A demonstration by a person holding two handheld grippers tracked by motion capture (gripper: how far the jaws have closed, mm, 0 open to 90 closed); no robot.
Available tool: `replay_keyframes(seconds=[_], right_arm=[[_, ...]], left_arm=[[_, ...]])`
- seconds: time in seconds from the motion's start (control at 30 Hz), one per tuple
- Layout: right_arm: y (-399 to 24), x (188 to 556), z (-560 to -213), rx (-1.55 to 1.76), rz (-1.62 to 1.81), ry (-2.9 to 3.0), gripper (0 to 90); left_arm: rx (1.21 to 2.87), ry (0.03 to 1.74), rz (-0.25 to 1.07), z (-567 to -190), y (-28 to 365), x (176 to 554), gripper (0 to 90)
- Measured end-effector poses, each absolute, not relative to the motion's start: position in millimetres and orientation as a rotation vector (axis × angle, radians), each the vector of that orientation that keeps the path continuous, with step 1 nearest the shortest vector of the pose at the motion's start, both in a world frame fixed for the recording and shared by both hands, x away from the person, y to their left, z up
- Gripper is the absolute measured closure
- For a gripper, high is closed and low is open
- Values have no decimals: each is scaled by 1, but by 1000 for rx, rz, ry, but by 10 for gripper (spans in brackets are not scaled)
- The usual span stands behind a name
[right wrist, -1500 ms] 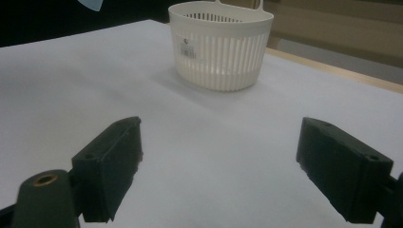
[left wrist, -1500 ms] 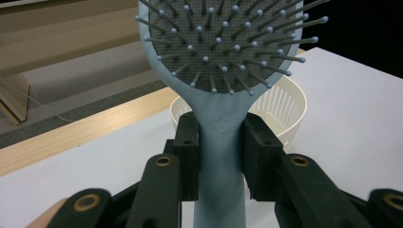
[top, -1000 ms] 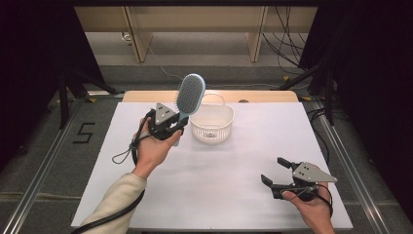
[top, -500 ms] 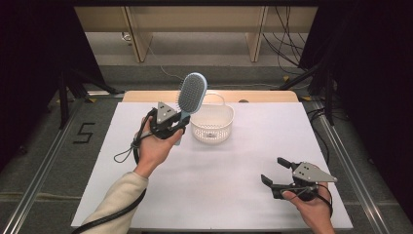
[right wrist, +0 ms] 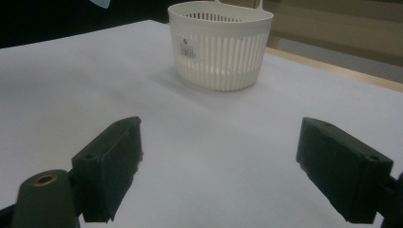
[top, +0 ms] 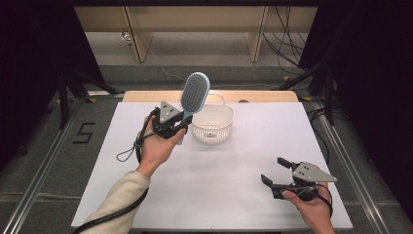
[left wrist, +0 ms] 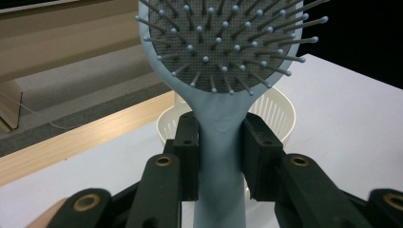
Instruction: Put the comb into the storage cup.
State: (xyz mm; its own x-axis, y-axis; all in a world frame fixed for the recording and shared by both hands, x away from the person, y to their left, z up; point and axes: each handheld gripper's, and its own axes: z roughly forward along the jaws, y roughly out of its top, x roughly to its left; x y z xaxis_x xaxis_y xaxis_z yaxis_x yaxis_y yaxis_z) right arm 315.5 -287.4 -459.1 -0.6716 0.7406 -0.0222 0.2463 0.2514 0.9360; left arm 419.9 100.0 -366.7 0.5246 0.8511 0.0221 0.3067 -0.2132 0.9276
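Observation:
A pale blue hairbrush with grey bristles is held up in the air by its handle, head upward. My left gripper is shut on that handle, just left of a white slotted basket standing at the back middle of the table. In the left gripper view the brush head rises in front of the basket. My right gripper rests low at the table's front right, open with nothing between its jaws. The right gripper view looks across bare table to the basket.
The white table spreads between the two hands. A wooden strip runs along its far edge. Metal rails flank both sides, and a floor mark "5" lies to the left.
The left gripper has shifted the hairbrush slightly right, closer over the basket's left rim. The right gripper has not moved.

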Motion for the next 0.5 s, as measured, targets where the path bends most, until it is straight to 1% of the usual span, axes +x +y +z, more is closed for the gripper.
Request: replay_keyframes(seconds=[0.5], right_arm=[[-288,315,-459,896,1411,2068,161]], left_arm=[[1762,964,684,-365,95,423,701]])
